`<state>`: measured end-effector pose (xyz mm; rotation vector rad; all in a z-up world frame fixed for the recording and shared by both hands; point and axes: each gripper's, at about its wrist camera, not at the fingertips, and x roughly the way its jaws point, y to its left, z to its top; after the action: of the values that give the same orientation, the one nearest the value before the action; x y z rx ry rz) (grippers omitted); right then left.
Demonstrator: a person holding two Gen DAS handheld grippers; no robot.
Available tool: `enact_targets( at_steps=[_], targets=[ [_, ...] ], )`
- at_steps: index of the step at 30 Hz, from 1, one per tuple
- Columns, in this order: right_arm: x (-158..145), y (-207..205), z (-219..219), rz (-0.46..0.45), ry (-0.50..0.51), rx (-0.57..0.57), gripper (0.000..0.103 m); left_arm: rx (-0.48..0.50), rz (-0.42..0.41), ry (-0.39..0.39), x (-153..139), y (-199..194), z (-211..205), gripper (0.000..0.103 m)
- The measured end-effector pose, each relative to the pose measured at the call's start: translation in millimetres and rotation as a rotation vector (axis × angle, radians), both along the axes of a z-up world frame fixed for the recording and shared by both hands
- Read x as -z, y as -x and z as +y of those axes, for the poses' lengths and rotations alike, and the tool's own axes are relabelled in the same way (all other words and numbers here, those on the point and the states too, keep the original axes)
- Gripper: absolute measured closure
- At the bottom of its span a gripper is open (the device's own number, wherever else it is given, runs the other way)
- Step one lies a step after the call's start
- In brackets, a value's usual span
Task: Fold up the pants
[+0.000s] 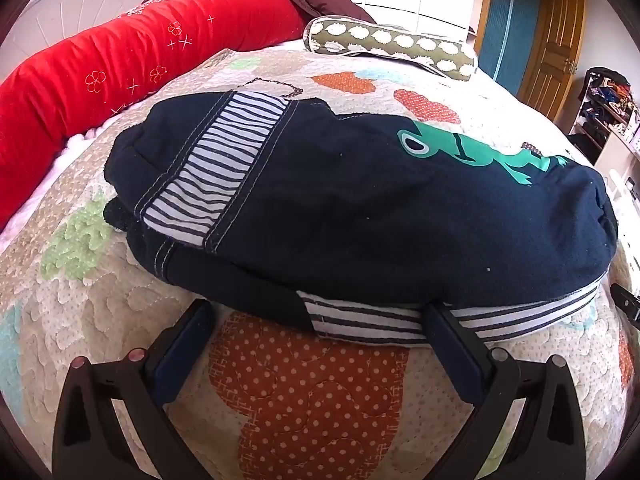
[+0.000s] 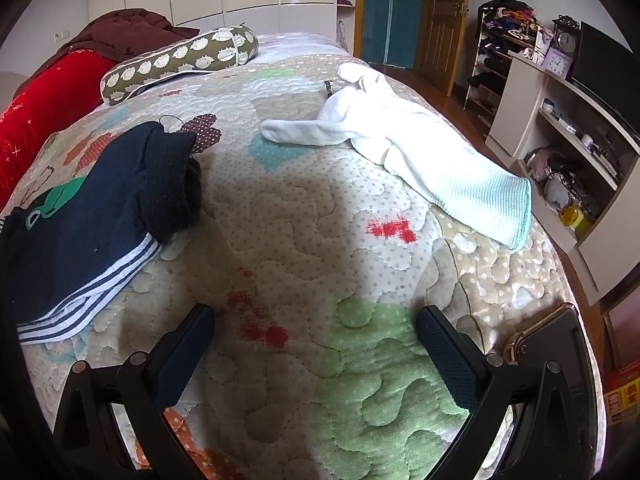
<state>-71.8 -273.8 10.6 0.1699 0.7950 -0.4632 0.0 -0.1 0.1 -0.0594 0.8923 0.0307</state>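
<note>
one navy pants point(image 1: 360, 200), two bolster pillows, red point(image 1: 120, 68), patterned point(image 2: 180, 60), one white garment point(image 2: 420, 144), two clocks point(image 2: 566, 42)

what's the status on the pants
Left tool open, at the striped waistband. Right tool open over bare quilt. Navy frog-print pants lie folded. White garment lies clear of them.

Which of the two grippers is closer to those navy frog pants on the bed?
Left. The left gripper sits open right at the navy frog pants' striped hem. The right gripper hovers open over bare quilt, pants off to its left.
</note>
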Motion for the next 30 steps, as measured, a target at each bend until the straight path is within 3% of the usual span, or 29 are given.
enact_targets(
  at_steps=[3, 6, 11, 30],
  targets=[
    [-0.3, -0.5, 0.1, 0.007, -0.005, 0.008, 0.000, -0.001, 0.002, -0.006, 0.0, 0.3, -0.5, 0.000],
    [-0.3, 0.8, -5.2, 0.019, -0.088, 0.049, 0.000, 0.001, 0.003, -0.009, 0.0, 0.9, -0.2, 0.000],
    [2.3, 13.4, 13.0, 0.050, -0.086, 0.045, 0.000, 0.000, 0.007, -0.011, -0.9, -4.3, -7.8, 0.000],
    [6.2, 35.4, 44.2, -0.020, 0.052, 0.074, 0.000, 0.023, -0.011, 0.033, -6.0, 7.3, 5.5, 0.000]
  ],
)
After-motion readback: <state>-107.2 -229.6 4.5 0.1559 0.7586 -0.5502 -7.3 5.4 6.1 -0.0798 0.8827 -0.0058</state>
